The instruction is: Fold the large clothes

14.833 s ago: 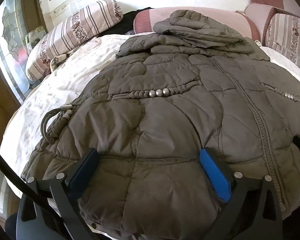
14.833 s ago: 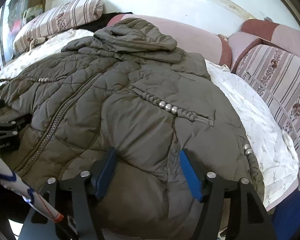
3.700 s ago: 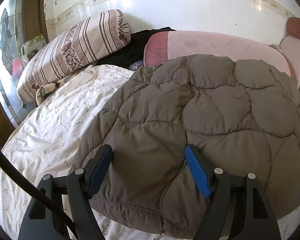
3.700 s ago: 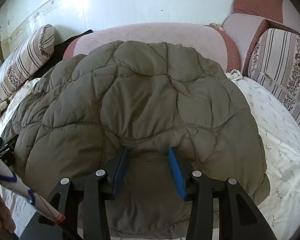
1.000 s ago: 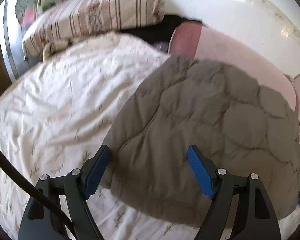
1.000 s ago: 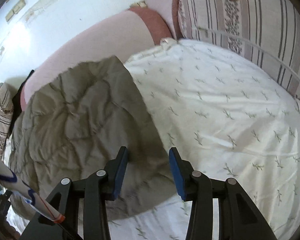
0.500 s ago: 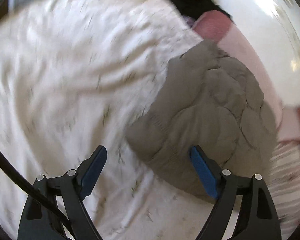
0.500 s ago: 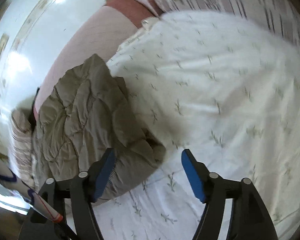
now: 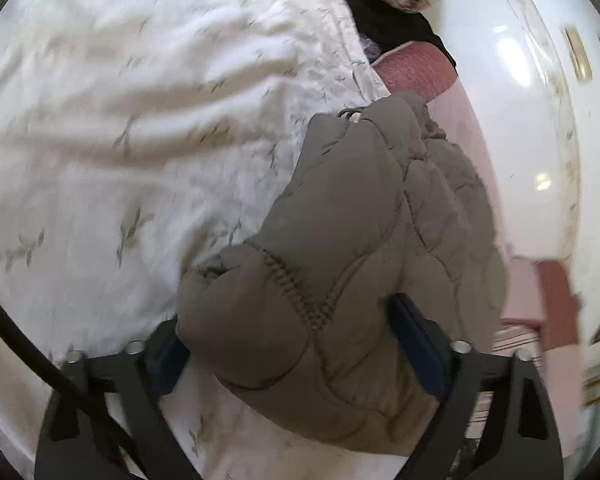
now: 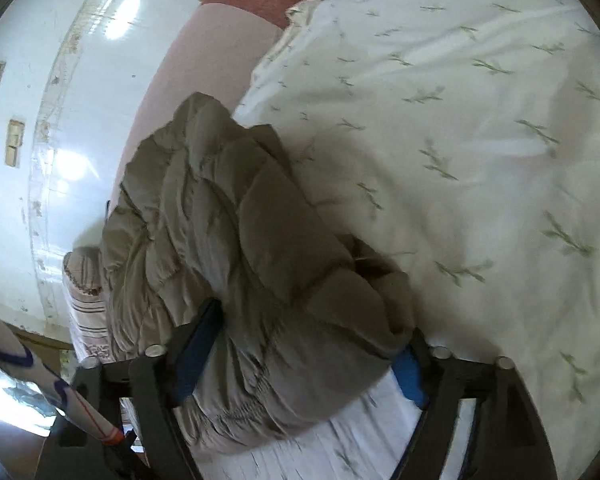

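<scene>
The left hand-held gripper (image 9: 288, 344) is seen with its blue-padded fingers spread wide around one end of the folded quilted puffer jacket (image 9: 360, 248); the bundle fills the gap between the pads, so the end is judged to be clamped, though only loosely, since the padding bulges out over both fingers. The right hand-held gripper (image 10: 300, 352) is placed likewise at the opposite end of the puffer jacket (image 10: 236, 248), its pads pressed against the thick layers on either side. The jacket is thus held at both ends as a compact brown-grey bundle above the bed, over the white leaf-printed bedsheet (image 9: 120, 140); whether its underside is touching the sheet cannot be told, as both views are tilted and blurred.

The step in hand is judged to be the moving or turning of the folded bundle. It is done well if both grips are kept equally firm and the two ends are carried level, so that the slippery layers are not allowed to slide apart and undo the fold. The stitched hem seam (image 9: 296, 292) is best kept within the pads, since loose padding alone compresses and may slip free. The bundle should be lowered flat onto the sheet, away from the pink bolster (image 10: 204, 52) and the striped pillow (image 10: 86, 304), before either grip is released.
</scene>
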Motion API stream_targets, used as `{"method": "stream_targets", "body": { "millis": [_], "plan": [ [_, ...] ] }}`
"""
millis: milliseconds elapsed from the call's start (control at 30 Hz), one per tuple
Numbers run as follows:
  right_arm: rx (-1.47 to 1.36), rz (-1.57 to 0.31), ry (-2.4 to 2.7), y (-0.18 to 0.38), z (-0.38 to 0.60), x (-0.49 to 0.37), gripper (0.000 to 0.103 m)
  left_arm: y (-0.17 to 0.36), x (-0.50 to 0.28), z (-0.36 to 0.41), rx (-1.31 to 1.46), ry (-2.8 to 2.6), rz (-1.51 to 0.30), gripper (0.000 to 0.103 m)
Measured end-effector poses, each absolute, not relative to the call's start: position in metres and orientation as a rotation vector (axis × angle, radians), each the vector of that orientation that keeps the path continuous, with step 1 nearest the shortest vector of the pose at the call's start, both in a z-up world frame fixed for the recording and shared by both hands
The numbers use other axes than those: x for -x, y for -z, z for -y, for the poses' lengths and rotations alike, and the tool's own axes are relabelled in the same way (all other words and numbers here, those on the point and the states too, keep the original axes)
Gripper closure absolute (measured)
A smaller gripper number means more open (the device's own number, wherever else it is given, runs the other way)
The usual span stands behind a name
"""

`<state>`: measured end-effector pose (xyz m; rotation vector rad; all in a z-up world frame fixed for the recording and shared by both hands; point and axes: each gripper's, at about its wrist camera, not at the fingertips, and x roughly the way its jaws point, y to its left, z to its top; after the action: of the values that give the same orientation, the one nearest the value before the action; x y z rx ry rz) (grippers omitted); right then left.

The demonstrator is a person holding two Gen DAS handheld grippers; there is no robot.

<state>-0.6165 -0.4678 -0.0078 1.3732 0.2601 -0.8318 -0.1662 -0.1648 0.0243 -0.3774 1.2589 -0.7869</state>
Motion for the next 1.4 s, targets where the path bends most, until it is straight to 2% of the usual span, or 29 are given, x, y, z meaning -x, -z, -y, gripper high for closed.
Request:
{"method": "stream_targets", "body": {
  "millis": [33,100,200,333,500,733,800,900,933,1000,1067,1133,1267,1400],
  "plan": [
    [-1.356,-0.274,0.843,0.005,0.468,0.616,0.045,-0.03,0.169,0.171,0.323,0.772,-1.219,0.03],
    [-1.266,-0.314,0.869,-0.011,0.464,0.611,0.062,-0.052,0.182,0.179,0.211,0.744,-1.11,0.049],
    [-0.946,-0.426,0.971,-0.059,0.441,0.587,0.07,-0.085,0.205,0.178,0.125,0.736,-0.98,0.059],
    [-0.748,-0.426,0.999,-0.102,0.407,0.581,0.071,-0.112,0.227,0.149,0.125,0.747,-0.926,0.06],
    [-0.688,-0.393,0.946,-0.135,0.372,0.61,0.071,-0.126,0.246,0.096,0.159,0.773,-0.929,0.06],
    [-0.75,-0.377,0.883,-0.137,0.312,0.663,0.071,-0.103,0.287,0.028,0.143,0.774,-0.977,0.057],
    [-0.824,-0.4,0.878,-0.123,0.307,0.677,0.068,-0.083,0.29,0.017,0.134,0.759,-1.045,0.047],
    [-1.003,-0.467,0.869,-0.087,0.317,0.694,0.052,-0.068,0.276,0.004,0.216,0.757,-1.153,0.043],
    [-1.084,-0.467,0.853,-0.076,0.323,0.7,0.05,-0.068,0.274,-0.002,0.254,0.76,-1.161,0.043],
    [-1.278,-0.396,0.814,-0.059,0.329,0.727,0.038,-0.078,0.271,-0.015,0.299,0.744,-1.118,0.042],
    [-1.384,-0.319,0.81,-0.053,0.328,0.752,0.032,-0.092,0.271,-0.032,0.341,0.688,-1.019,0.042],
    [-1.415,-0.236,0.873,-0.056,0.324,0.779,0.032,-0.108,0.275,-0.042,0.325,0.628,-0.909,0.042],
    [-1.201,-0.213,1.024,-0.092,0.316,0.792,0.032,-0.127,0.308,-0.015,0.167,0.638,-0.757,0.042],
    [-0.903,-0.293,0.962,-0.123,0.293,0.731,0.034,-0.132,0.367,0.043,-0.03,0.786,-0.654,0.038]
  ]
}}
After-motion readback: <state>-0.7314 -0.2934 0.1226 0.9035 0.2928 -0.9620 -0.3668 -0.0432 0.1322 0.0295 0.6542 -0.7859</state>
